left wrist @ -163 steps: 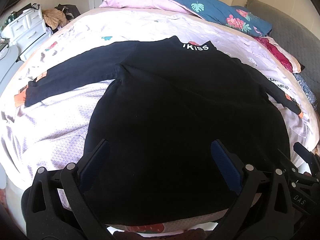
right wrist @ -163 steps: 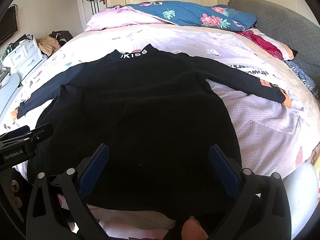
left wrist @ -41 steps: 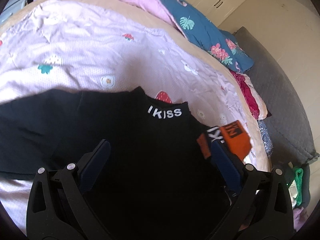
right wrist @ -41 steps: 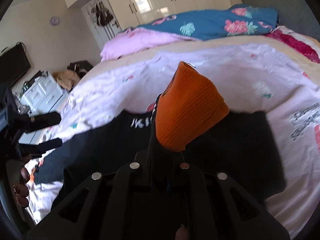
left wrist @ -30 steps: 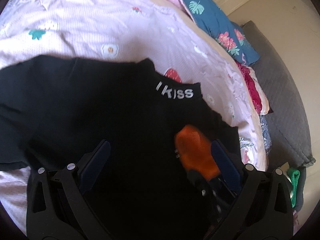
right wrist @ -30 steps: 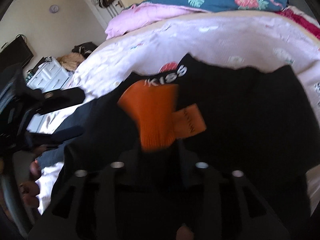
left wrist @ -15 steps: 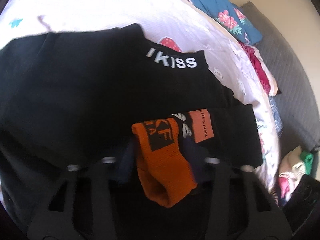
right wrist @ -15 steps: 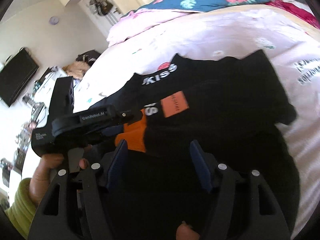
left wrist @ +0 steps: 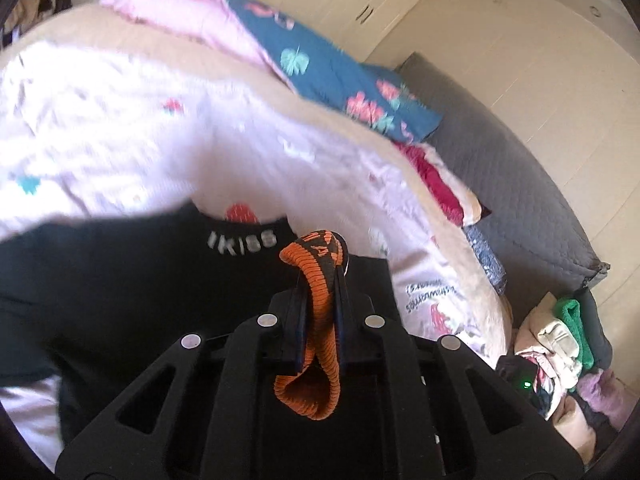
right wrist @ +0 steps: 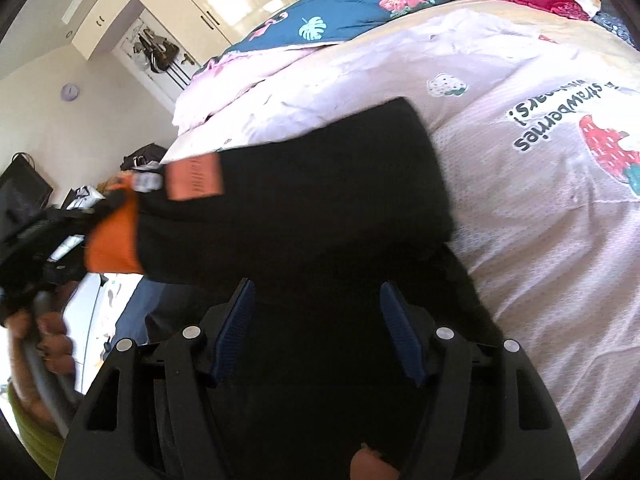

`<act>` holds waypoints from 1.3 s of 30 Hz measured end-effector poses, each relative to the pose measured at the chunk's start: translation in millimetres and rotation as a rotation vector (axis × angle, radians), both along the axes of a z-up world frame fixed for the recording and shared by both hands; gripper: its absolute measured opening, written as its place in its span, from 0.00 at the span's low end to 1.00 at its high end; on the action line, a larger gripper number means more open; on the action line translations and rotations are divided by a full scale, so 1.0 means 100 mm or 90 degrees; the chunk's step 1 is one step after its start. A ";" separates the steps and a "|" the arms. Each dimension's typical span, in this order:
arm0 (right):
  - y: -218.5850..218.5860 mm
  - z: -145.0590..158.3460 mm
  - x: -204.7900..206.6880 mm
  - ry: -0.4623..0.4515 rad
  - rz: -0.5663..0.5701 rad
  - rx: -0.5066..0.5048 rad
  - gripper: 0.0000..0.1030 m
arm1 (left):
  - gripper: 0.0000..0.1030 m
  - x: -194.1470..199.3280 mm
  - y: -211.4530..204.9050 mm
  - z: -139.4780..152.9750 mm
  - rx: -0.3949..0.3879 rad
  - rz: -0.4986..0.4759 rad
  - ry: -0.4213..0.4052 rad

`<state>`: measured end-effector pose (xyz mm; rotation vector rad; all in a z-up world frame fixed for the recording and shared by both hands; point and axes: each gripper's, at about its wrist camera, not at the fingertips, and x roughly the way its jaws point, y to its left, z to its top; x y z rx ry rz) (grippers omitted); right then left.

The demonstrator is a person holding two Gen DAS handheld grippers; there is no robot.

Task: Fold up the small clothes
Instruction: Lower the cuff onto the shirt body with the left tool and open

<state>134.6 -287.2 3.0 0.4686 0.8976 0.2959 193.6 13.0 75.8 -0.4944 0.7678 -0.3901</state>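
A small black top (left wrist: 132, 280) with a white "IKISS" collar lies on the bed. My left gripper (left wrist: 320, 312) is shut on the orange cuff (left wrist: 316, 360) of its right sleeve and holds it over the top's chest. In the right wrist view the black sleeve (right wrist: 312, 200) lies folded across the body, its orange cuff (right wrist: 114, 240) at the left in the left gripper (right wrist: 48, 236). My right gripper (right wrist: 320, 328) is open and empty above the black fabric.
The bed has a pale pink strawberry-print cover (right wrist: 540, 168), with pink and blue floral pillows (left wrist: 332, 76) at its head. A grey headboard (left wrist: 520, 184) and a heap of clothes (left wrist: 560, 344) stand to the right. A white cabinet (right wrist: 96, 320) stands beside the bed at left.
My right gripper let go of the orange cuff and opened. My left gripper closed on that cuff and lifted it over the top's chest.
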 end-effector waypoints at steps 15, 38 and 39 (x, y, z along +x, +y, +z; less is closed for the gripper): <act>0.07 -0.05 0.12 0.007 -0.009 -0.059 0.62 | 0.04 -0.04 0.45 -0.61 0.036 0.078 0.101; 0.64 -0.29 0.73 0.021 0.080 -0.230 0.62 | 0.12 -0.17 0.60 -0.70 0.182 0.121 0.093; 0.65 -0.30 0.73 0.024 0.081 -0.231 0.62 | 0.12 -0.16 0.57 -0.72 0.183 0.115 0.097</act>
